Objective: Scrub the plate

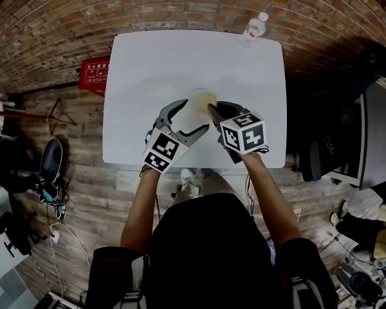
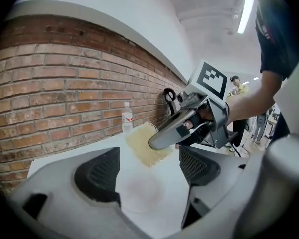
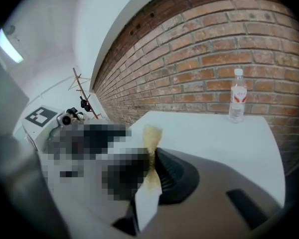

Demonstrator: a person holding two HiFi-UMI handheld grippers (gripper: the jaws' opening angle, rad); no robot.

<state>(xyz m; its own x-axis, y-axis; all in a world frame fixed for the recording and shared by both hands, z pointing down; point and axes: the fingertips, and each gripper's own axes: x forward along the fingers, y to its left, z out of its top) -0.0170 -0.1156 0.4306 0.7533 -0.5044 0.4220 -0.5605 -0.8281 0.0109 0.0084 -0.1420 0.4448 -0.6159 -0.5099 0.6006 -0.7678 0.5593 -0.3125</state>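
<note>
A small white plate (image 2: 137, 193) lies flat on the white table (image 1: 154, 63), hard to tell from the tabletop. My left gripper (image 2: 147, 171) is open, its jaws wide apart on either side of the plate, and a gap shows at the plate's right edge. In the head view the left gripper (image 1: 194, 114) sits near the table's front middle. My right gripper (image 1: 211, 107) is shut on a yellow scrub pad (image 1: 202, 98). The scrub pad (image 2: 144, 143) hangs just beyond the plate. In the right gripper view the pad (image 3: 152, 136) stands edge-on between the jaws.
A clear water bottle (image 1: 254, 28) stands at the table's far right edge by the brick wall. A red box (image 1: 96, 73) sits on the floor off the table's left side. A dark chair (image 1: 321, 156) stands to the right.
</note>
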